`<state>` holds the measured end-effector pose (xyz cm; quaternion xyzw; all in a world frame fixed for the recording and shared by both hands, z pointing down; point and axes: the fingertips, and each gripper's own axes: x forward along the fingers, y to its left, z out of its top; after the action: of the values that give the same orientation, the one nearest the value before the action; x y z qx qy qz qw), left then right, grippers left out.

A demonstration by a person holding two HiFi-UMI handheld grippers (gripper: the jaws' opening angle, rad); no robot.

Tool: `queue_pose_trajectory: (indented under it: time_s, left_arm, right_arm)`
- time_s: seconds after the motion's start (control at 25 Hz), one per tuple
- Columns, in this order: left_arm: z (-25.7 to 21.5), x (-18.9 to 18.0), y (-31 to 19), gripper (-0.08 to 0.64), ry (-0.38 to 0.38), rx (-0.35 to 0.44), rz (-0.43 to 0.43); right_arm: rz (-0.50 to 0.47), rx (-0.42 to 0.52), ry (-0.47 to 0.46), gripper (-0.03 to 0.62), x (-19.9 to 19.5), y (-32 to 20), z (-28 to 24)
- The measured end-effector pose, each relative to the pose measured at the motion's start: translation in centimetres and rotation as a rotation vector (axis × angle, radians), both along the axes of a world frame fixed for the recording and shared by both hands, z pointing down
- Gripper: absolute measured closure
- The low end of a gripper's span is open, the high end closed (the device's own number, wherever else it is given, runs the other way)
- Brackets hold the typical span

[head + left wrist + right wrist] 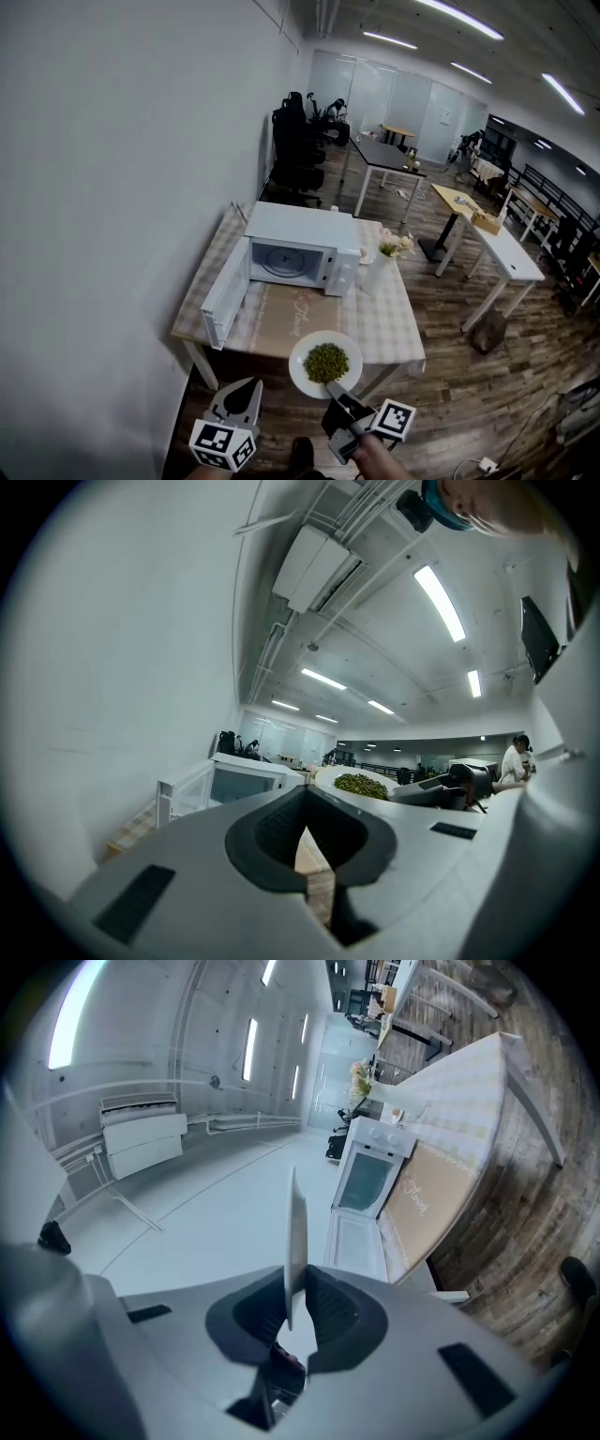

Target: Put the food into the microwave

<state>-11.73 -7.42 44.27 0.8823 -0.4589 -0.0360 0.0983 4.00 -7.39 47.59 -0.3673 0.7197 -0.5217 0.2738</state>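
Right gripper (339,394): the jaws are clamped on the near rim of a white plate (302,373). In the right gripper view the plate stands edge-on between the two pads, with both pads pressing on it.

Food (326,362): a heap of small green pieces lies at the middle of the plate. The plate is held level over the near edge of the tabletop (398,323), right of centre. It appears to hang clear of the cloth rather than rest on it, but the steep angle from above leaves this uncertain.

Left gripper (247,386): it is positioned off the near edge of the tabletop, left of the plate and apart from it. The jaw tips meet and nothing is between them.

Microwave (300,230): a white unit that stands at the far edge of the tabletop, left of centre. Its door (225,302) is swung fully open toward the left edge, and the cavity is exposed and faces the near edge. A brown mat (281,323) lies on the checked cloth between the microwave and the plate.

Vase of pale flowers (389,248): it stands just beside the microwave, toward the far right corner.
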Motion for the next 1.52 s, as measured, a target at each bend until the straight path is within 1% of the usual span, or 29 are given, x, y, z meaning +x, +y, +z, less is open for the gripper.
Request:
queue_pose_trajectory:
  time_s: [0.12, 0.28, 0.4, 0.52, 0.6, 0.72, 0.92, 1.08, 1.2, 1.36, 1.52]
  left_arm:
    - [-0.1, 1.0, -1.6, 0.552, -0.009, -0.005, -0.009]
    - [-0.4, 2.8, -4.3, 0.552, -0.032, 0.005, -0.020]
    - [-0.9, 4.0, -6.3, 0.552, -0.016, -0.004, -0.022]
    - [-1.0, 4.9, -8.3, 0.552, -0.023, -0.015, -0.040]
    - [-1.0, 5.5, -9.5, 0.552, -0.040, -0.013, -0.051]
    - [-1.1, 6.7, -11.3, 0.552, -0.076, 0.011, -0.059]
    - [-1.1, 8.5, -14.2, 0.552, -0.109, 0.013, -0.085]
    - [-0.6, 9.5, -16.8, 0.552, -0.096, -0.018, -0.112]
    - [-0.5, 10.3, -17.9, 0.552, -0.103, -0.024, -0.128]
    - [-1.1, 11.2, -18.8, 0.552, -0.162, 0.012, -0.136]
    - [-0.2, 11.0, -20.1, 0.552, -0.164, -0.024, -0.158]
  right_arm:
    - [-0.011, -0.003, -0.008, 0.548, 0.7, -1.8, -0.3]
    - [-0.038, 0.000, 0.006, 0.548, 1.9, -4.6, -0.3]
    - [-0.049, -0.003, 0.008, 0.548, 2.9, -6.6, -0.4]
    - [-0.064, -0.001, -0.006, 0.548, 3.7, -8.4, -0.6]
    - [-0.077, -0.004, -0.007, 0.548, 4.2, -9.6, -0.4]
    - [-0.093, -0.013, -0.011, 0.548, 5.0, -11.6, 0.2]
    - [-0.120, -0.020, -0.012, 0.548, 6.6, -14.6, 0.7]
    - [-0.146, -0.019, -0.011, 0.548, 7.8, -16.9, 0.9]
    - [-0.154, -0.017, -0.003, 0.548, 8.7, -18.2, 1.0]
    - [-0.177, -0.019, 0.005, 0.548, 9.4, -19.6, 1.2]
    - [-0.199, -0.045, 0.005, 0.548, 9.3, -21.3, 2.5]
